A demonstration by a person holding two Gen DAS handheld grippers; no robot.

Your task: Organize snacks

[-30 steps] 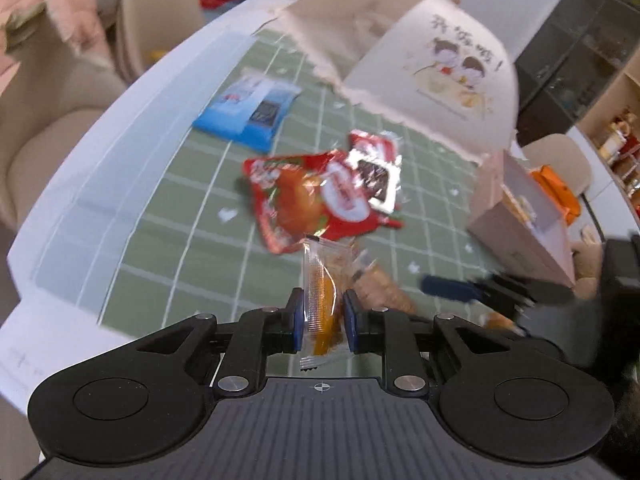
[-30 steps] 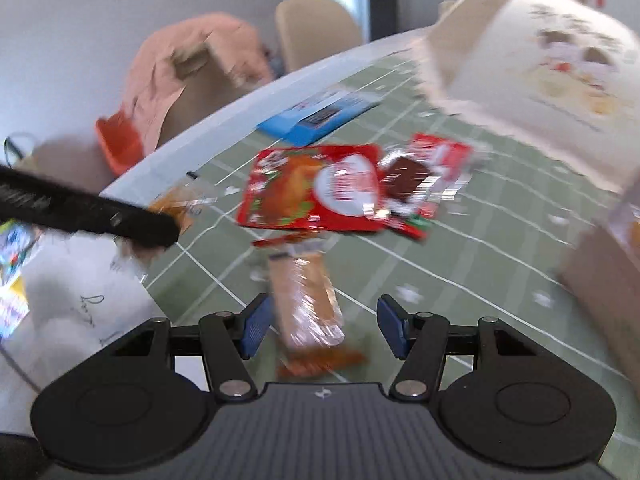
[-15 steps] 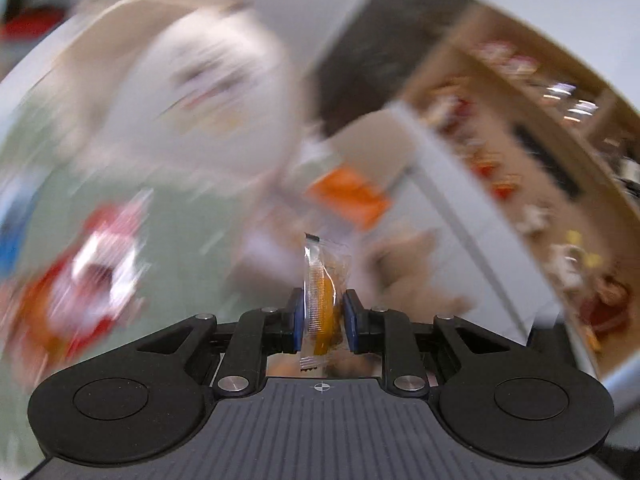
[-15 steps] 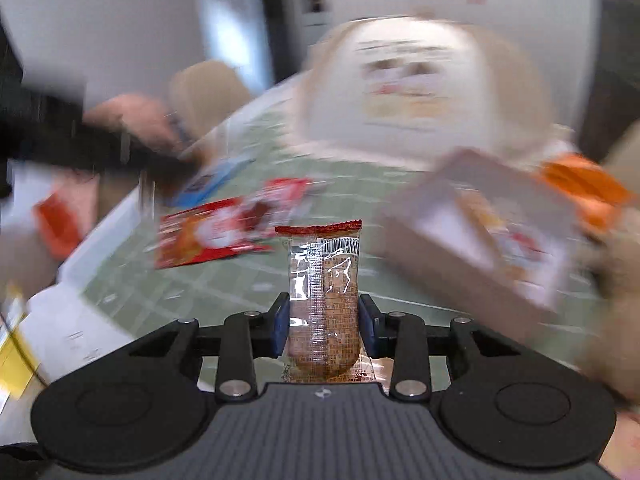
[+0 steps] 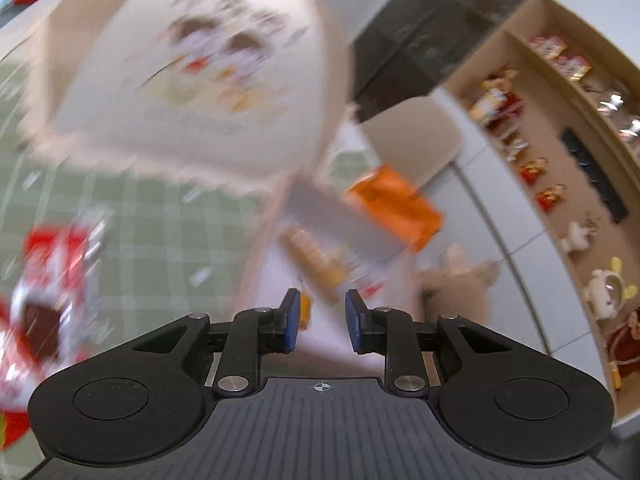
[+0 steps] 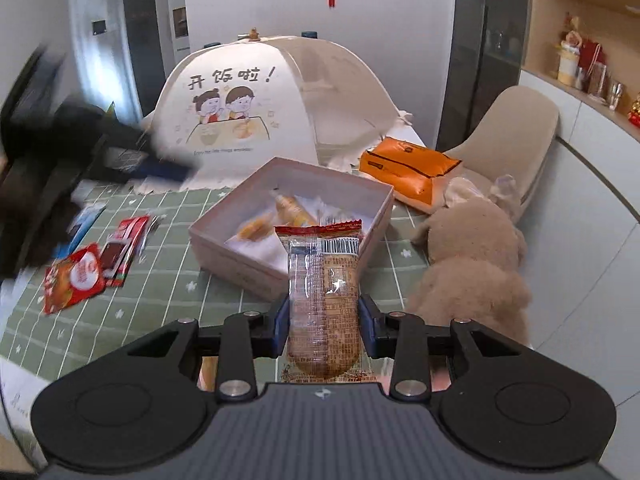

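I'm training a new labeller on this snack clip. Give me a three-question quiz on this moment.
1. True or false: the pink box is empty.
2. What lies past the box's far right corner? A orange pouch; B blue packet; C plush toy.
3. Fill in: the right gripper holds a ___.
Key: 1 false, snacks lie inside. 2 A. 3 snack packet; the jaws have just been closing and clamp it.

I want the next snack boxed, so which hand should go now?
Right, probably: its tongs grip a clear-wrapped brown biscuit pack facing the open pale pink cardboard box. The left tongs, jaws just opened, look empty.
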